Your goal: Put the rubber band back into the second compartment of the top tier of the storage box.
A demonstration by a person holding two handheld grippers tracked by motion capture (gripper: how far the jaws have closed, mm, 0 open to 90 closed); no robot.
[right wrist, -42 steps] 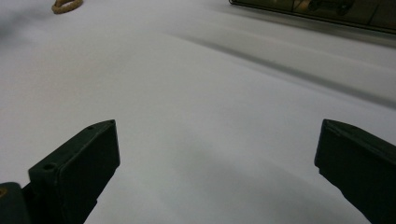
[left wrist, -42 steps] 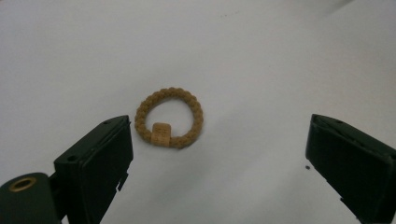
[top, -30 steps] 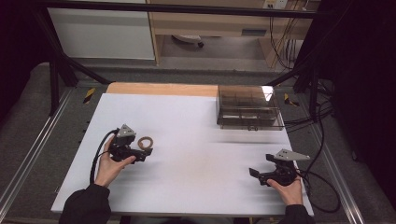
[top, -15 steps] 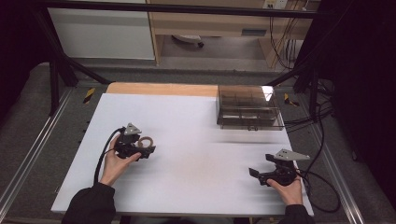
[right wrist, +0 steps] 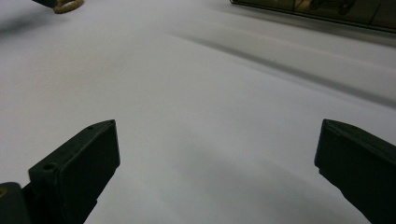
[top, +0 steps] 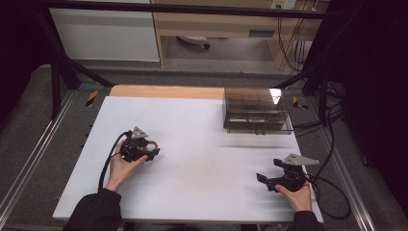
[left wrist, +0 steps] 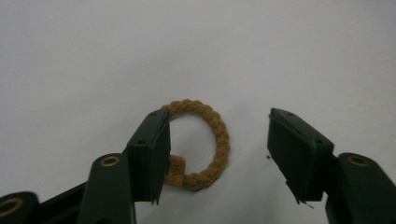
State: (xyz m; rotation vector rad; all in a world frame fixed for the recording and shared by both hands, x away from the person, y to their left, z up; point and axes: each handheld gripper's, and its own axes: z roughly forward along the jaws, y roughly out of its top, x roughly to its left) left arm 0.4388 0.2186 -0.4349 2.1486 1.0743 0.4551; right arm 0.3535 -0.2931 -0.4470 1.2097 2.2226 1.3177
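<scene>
Tan braided cord ring (left wrist: 201, 144) lies flat on the white table (top: 202, 139), at its left side. Left gripper (left wrist: 217, 156) straddles it, jaws just closing, one touching, not yet clamped. Right gripper (top: 269, 180) rests spread wide, near right.

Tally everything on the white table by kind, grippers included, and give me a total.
Braided tan ring: 1
Clear brown compartment box: 1
Hand-held grippers: 2, the left gripper and the right gripper
Total: 4
</scene>
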